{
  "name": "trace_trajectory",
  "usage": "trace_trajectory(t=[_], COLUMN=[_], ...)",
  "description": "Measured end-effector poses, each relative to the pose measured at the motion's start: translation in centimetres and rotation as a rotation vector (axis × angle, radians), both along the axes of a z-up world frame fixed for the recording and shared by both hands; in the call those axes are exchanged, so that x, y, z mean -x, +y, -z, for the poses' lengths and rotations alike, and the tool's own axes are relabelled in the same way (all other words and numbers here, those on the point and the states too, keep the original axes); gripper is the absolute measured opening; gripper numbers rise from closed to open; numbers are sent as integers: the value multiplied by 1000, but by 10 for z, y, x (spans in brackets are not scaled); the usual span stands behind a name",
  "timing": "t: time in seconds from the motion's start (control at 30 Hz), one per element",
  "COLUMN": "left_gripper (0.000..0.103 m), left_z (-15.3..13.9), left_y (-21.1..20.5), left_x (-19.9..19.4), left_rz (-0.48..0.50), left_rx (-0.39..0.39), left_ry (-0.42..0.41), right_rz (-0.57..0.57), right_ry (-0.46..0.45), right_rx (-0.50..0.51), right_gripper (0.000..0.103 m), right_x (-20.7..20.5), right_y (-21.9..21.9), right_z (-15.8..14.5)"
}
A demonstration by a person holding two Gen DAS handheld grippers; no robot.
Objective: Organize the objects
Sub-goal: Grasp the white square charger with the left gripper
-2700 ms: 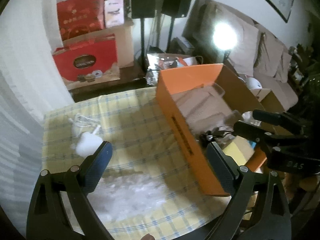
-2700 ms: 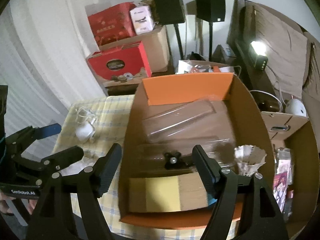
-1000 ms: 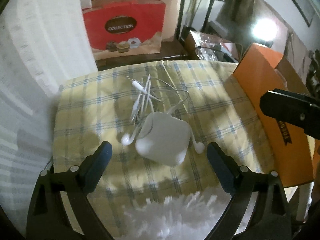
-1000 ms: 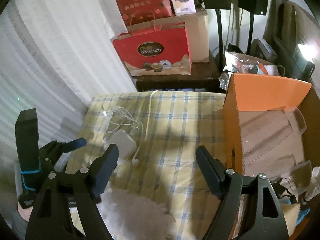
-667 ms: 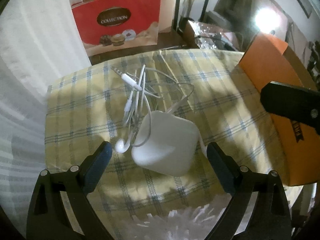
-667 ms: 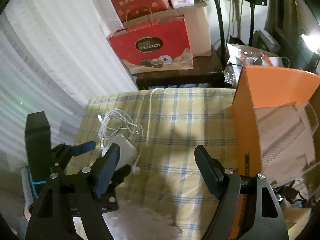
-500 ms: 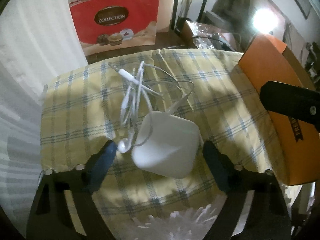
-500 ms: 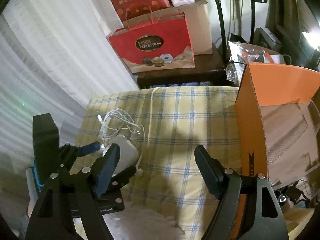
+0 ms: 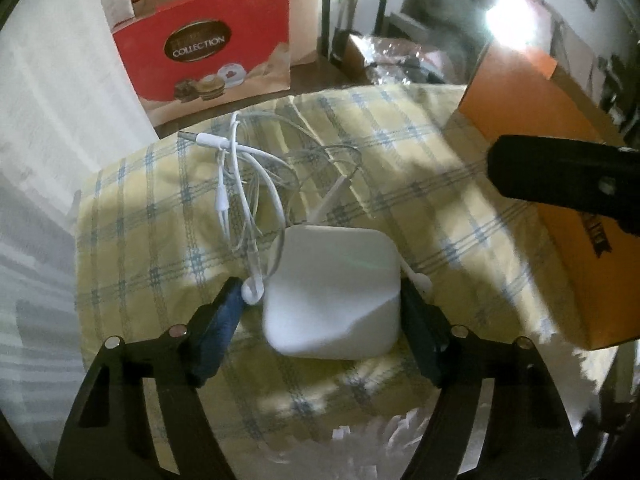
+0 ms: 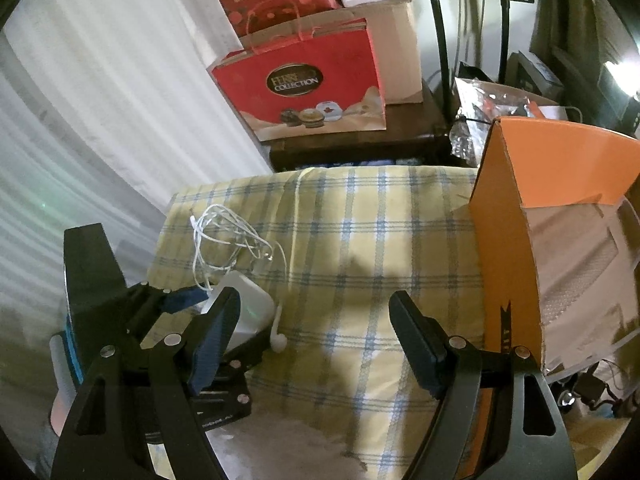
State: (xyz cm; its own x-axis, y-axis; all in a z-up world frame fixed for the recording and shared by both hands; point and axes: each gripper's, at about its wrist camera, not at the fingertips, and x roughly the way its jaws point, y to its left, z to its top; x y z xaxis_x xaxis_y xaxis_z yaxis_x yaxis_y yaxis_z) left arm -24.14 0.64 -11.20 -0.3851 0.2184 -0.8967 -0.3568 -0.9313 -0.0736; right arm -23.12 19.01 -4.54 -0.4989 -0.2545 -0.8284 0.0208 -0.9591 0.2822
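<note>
A white rounded square case [image 9: 334, 294] lies on the yellow plaid tablecloth [image 9: 400, 152] with tangled white earphones [image 9: 244, 184] behind it. My left gripper [image 9: 322, 312] has its jaws narrowed around the case, the right pad touching its side and the left pad beside an earbud. In the right wrist view the case [image 10: 248, 308] and the earphones [image 10: 228, 236] show at left, with the left gripper [image 10: 196, 312] around the case. My right gripper [image 10: 316, 344] is open and empty above the cloth. An orange cardboard box [image 10: 516, 216] stands at right.
A red paper gift bag [image 10: 308, 88] and cardboard boxes stand beyond the table's far edge. White crumpled plastic [image 9: 376, 440] lies on the cloth at the near edge. White curtains [image 10: 100, 100] hang at left. The orange box [image 9: 532, 92] borders the cloth at right.
My left gripper has moved forward over the white case and its jaws have narrowed around it. The right gripper has held nearly still, open.
</note>
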Motion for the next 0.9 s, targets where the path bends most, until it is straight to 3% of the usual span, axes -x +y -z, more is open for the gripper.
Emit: trace_trajectory(t=[0.33, 0.53, 0.73, 0.9], left_gripper=[73, 73, 73, 73], left_z=[-48, -63, -56, -44], left_y=[-46, -75, -98, -103], left_x=[-33, -44, -51, -56], left_rz=[-47, -113, -153, -157], left_rx=[-204, -214, -240, -239], left_ry=[34, 36, 18, -1], right_rz=[-33, -87, -153, -193], right_ry=[12, 6, -5, -48], right_rx=[39, 63, 26, 146], right_gripper=[75, 75, 75, 75], right_x=[14, 26, 36, 41], right_y=[-11, -34, -64, -76], right_z=[0, 7, 20, 28])
